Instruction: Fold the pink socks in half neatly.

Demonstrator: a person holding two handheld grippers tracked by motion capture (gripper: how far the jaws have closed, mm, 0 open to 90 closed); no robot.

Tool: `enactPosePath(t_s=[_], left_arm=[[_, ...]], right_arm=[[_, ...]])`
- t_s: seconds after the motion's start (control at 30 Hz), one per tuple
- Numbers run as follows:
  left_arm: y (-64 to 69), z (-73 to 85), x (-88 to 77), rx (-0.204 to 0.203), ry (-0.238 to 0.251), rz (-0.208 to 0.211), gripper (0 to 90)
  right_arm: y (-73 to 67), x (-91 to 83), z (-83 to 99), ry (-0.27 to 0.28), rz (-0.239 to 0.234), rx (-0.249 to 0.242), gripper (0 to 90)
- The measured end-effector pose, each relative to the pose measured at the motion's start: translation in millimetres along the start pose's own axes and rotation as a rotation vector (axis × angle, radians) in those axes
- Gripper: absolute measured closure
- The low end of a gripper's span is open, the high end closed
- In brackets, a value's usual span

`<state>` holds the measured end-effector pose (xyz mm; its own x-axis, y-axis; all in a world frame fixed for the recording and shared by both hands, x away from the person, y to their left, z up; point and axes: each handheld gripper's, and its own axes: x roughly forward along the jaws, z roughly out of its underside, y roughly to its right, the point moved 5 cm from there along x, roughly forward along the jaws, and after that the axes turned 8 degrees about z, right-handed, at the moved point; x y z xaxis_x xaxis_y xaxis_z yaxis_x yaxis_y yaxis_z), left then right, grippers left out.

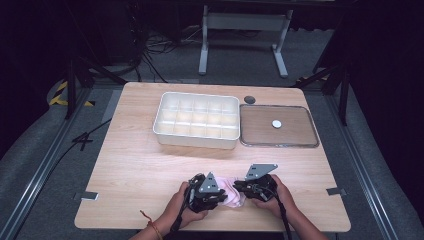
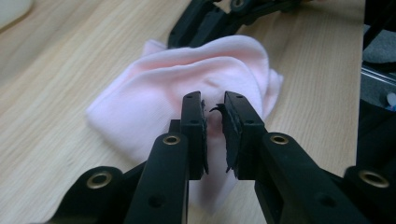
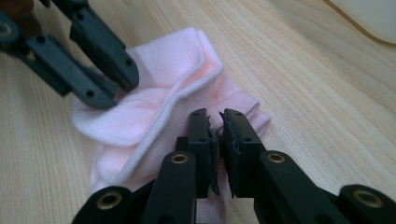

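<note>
The big wooden table (image 1: pixel 135 165) holds a white box (image 1: pixel 196 120) with many little spaces, far from the person. Just to its right lies a flat tray (image 1: pixel 300 140) with a small white disc (image 1: pixel 276 123) on it. Near the front edge sits a soft pink cloth (image 1: pixel 232 192), bunched up between the two grippers. The left gripper (image 2: pixel 215 116) pinches a fold of the cloth with its jaws almost together. The right gripper (image 3: pixel 216 128) pinches the cloth's other side the same way.
</note>
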<state>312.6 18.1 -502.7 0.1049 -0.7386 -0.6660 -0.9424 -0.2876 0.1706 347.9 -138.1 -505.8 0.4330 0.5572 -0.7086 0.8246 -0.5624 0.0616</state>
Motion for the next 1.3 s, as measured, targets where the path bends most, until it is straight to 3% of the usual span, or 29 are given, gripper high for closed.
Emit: enactPosePath(t_s=[0.1, 0.23, 0.4, 0.43, 0.5, 0.8, 0.97, 1.17, 1.23, 1.3], left_arm=[[2.8, 2.0, 5.9, 0.015, -0.028, -0.006, 78.1], [2.5, 3.4, 6.3, 0.017, -0.018, -0.006, 77.7], [1.5, 5.0, 6.5, 0.020, -0.012, -0.004, 77.0], [1.8, 5.0, 6.9, 0.015, -0.006, -0.005, 76.6], [1.7, 5.3, 7.1, 0.009, 0.002, -0.004, 76.4], [1.5, 6.3, 5.8, -0.011, 0.004, 0.005, 73.9], [0.8, 7.0, 2.4, -0.022, 0.005, 0.009, 70.8], [-1.3, 10.7, -16.0, -0.075, 0.048, -0.026, 58.6], [-3.9, 16.0, -23.9, -0.129, 0.071, -0.035, 57.0], [-7.8, 22.1, -26.4, -0.154, 0.052, -0.059, 54.7]], right_arm=[[-0.1, -0.2, 0.0, -0.001, 0.002, -0.005, 81.7], [3.0, -4.2, -2.5, 0.009, 0.033, -0.015, 80.0], [6.1, -17.2, -10.4, 0.080, 0.058, 0.012, 82.0], [0.4, -23.4, -16.9, 0.121, 0.046, 0.005, 82.7], [-7.5, -25.2, -20.9, 0.147, 0.019, -0.017, 82.5], [-25.4, -14.1, -19.1, 0.113, -0.030, -0.084, 81.0], [-22.2, -5.1, -11.3, 0.048, -0.011, -0.105, 82.8], [-16.6, -0.3, -4.6, 0.014, -0.021, -0.077, 85.9], [-17.1, 0.2, -4.9, 0.013, -0.015, -0.087, 86.5], [-18.0, 1.0, -4.8, 0.011, -0.012, -0.083, 86.6]])
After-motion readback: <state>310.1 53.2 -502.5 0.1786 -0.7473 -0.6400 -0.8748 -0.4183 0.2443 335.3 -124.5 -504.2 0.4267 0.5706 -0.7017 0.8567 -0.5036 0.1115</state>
